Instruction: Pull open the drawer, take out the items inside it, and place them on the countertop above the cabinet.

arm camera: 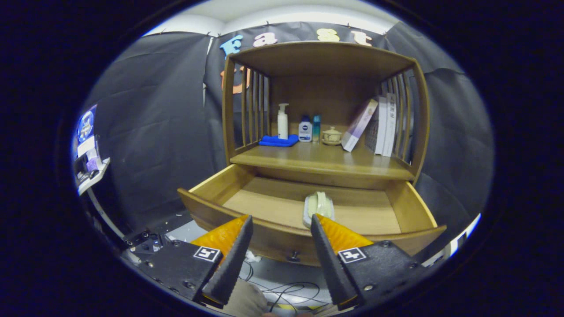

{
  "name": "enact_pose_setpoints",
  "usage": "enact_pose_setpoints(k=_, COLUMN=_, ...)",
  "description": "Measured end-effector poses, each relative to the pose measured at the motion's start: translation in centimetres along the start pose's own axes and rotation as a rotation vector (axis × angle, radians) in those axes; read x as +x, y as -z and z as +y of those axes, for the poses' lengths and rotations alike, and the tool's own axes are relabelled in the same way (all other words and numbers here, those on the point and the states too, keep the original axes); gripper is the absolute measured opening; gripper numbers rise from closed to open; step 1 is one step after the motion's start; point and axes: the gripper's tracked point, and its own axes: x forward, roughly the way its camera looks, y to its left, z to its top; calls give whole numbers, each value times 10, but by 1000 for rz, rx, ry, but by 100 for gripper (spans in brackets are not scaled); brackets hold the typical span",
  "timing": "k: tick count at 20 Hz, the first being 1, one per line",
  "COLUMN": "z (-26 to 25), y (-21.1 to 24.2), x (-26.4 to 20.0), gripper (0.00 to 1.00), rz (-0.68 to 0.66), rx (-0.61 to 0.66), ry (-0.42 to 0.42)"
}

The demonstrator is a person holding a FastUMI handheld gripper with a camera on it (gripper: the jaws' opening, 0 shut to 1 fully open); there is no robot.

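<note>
Two fingers of the gripper (pixel 281 222) stand parted with nothing between them, hanging just short of the drawer (pixel 282 200), whose curved front board crosses the gap between the fingertips. The small knob (pixel 292 256) on that front sits low in the gap, at about 6 o'clock from the fingertips. The drawer is already pulled well out, so the opening step looks done. Just past the front board, inside the drawer, lies the one item to be seen there: a pale soap dish (pixel 318 208), at roughly 1 o'clock from the gap's middle and just behind the right fingertip. Its long axis runs front to back, nearly in line with the fingers, so a grasp across its narrow width appears to need only a small shift toward 1 o'clock and a reach over the board. Farther on, at 12 o'clock and above the drawer, is the countertop (pixel 308 160), with a blue cloth (pixel 277 141), bottles (pixel 305 131), a lidded cup (pixel 332 136) and books (pixel 379 125) toward its back.
</note>
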Motion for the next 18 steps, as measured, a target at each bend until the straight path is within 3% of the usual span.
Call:
enact_pose_setpoints(k=2, z=-9, y=-8, x=10, gripper=87, rz=28, rx=6, ry=-3)
enact_pose_setpoints(k=5, z=-23, y=-16, x=28, gripper=90, rz=95, rx=21, ry=-12)
enact_pose_setpoints(k=11, z=-52, y=-18, x=71, gripper=89, rz=259, rx=-21, ry=16)
enact_pose_setpoints(k=18, z=-56, y=-12, x=128, gripper=88, rz=430, rx=-4, ry=-38)
